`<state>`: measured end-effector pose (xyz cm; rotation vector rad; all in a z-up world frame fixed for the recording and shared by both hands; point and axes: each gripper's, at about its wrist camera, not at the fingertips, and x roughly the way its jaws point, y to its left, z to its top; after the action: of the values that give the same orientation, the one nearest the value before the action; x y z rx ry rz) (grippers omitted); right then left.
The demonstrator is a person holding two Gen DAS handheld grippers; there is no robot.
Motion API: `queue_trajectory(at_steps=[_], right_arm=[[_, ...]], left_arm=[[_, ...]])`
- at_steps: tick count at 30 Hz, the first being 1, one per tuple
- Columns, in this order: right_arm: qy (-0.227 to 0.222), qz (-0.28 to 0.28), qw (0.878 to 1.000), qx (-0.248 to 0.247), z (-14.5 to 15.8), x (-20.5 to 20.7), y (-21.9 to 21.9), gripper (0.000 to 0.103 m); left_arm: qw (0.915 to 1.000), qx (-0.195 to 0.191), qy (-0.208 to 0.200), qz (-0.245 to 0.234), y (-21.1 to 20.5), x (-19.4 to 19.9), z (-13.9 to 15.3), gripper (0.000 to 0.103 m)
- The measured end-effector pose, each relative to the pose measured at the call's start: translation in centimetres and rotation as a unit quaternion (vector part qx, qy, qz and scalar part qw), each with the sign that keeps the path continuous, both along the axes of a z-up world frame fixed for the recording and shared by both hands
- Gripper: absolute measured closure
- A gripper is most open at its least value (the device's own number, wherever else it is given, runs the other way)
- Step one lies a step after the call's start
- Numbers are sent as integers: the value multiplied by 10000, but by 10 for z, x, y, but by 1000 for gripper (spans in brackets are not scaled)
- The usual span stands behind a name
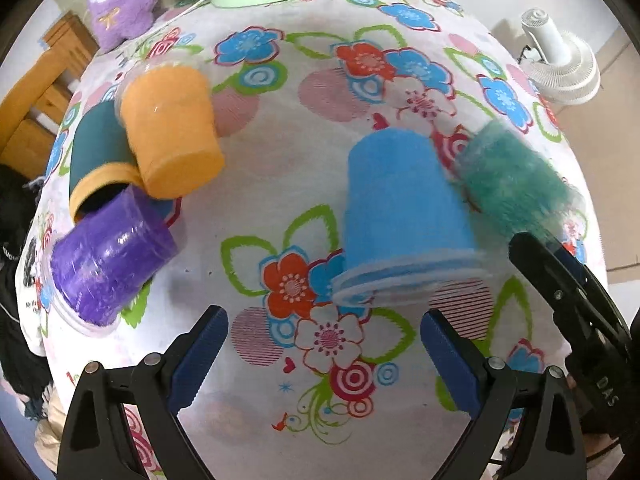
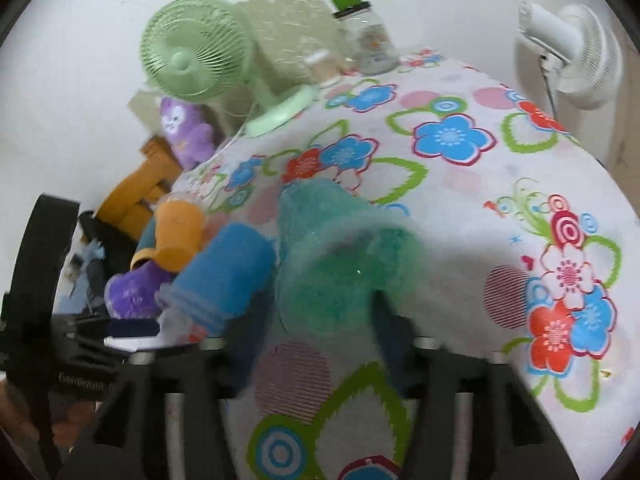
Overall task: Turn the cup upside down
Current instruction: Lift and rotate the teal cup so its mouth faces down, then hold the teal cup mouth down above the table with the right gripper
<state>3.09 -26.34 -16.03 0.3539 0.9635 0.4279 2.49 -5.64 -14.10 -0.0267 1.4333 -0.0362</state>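
Observation:
A blue cup [image 1: 404, 216] stands upside down on the flowered tablecloth [image 1: 288, 128], just beyond my open, empty left gripper [image 1: 324, 354]. To its right a green translucent cup [image 1: 516, 184] is blurred and tilted, held by my right gripper [image 2: 316, 320], whose fingers [image 2: 390, 332] close on its rim in the right wrist view, where the cup [image 2: 340, 252] fills the centre. At the left an orange cup [image 1: 172, 132] stands upside down, a purple cup [image 1: 108, 264] too, and a teal cup [image 1: 100, 160] with an orange rim lies tipped behind them.
A purple plush toy [image 1: 120, 0] and a green fan [image 2: 192, 52] stand at the table's far edge, with a glass jar [image 2: 368, 40] beside them. A white fan [image 2: 572, 52] stands off the table's right side. A wooden chair [image 1: 32, 92] is at the left.

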Motion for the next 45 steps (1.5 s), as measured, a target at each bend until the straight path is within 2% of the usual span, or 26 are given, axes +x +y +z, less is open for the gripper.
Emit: queue_trajectory(at_steps=[1, 6, 10, 12, 15, 17, 23, 24, 26, 27, 30, 32, 37, 39, 42, 45], right_arm=[[39, -21, 10000, 4, 3, 2, -1, 33], [366, 58, 9991, -200, 20, 14, -3, 32], [634, 207, 9944, -822, 38, 23, -3, 32], [612, 325, 9905, -1186, 51, 27, -1, 32], [479, 715, 9799, -1801, 65, 44, 10, 32], [494, 1054, 9690, -2180, 63, 65, 24, 32], [1055, 2146, 9374, -2534, 26, 105, 64, 33], [1157, 2298, 9300, -2624, 19, 109, 70, 34], [1315, 2475, 9187, -2782, 6, 113, 81, 45], [1379, 2548, 9155, -2792, 1, 114, 84, 46], [1183, 2568, 9198, -2722, 6, 114, 87, 47], [824, 2471, 9296, -2609, 16, 111, 87, 47], [-312, 1711, 9624, -2088, 31, 92, 77, 47], [-717, 1365, 9710, -1825, 32, 81, 71, 47], [-1113, 954, 9768, -1562, 28, 69, 64, 47], [-1331, 686, 9766, -1542, 19, 49, 59, 47]], left_arm=[[10000, -9, 29, -37, -2, 2, 4, 5], [9998, -26, 185, -120, -8, 10, 18, 5], [9994, -78, 307, -158, -9, 19, 26, 5], [9993, -81, 329, -156, -10, 22, 29, 5], [9993, -11, 371, -32, -9, 31, 28, 5], [9993, 4, 361, 39, -8, 36, 28, 5], [9988, 179, 401, 229, 0, 51, 20, 5], [9986, 188, 419, 243, 1, 53, 19, 5], [9982, 248, 461, 282, 3, 56, 14, 5], [9981, 267, 458, 300, 5, 57, 13, 5], [9983, 225, 401, 366, 8, 59, 15, 5], [9984, 131, 332, 443, 13, 60, 17, 5], [9986, 105, 64, 524, 22, 57, 19, 5], [9987, 83, -99, 499, 24, 53, 18, 4], [9984, 88, -346, 440, 22, 48, 18, 2], [9978, 169, -561, 318, 16, 43, 21, 2]])
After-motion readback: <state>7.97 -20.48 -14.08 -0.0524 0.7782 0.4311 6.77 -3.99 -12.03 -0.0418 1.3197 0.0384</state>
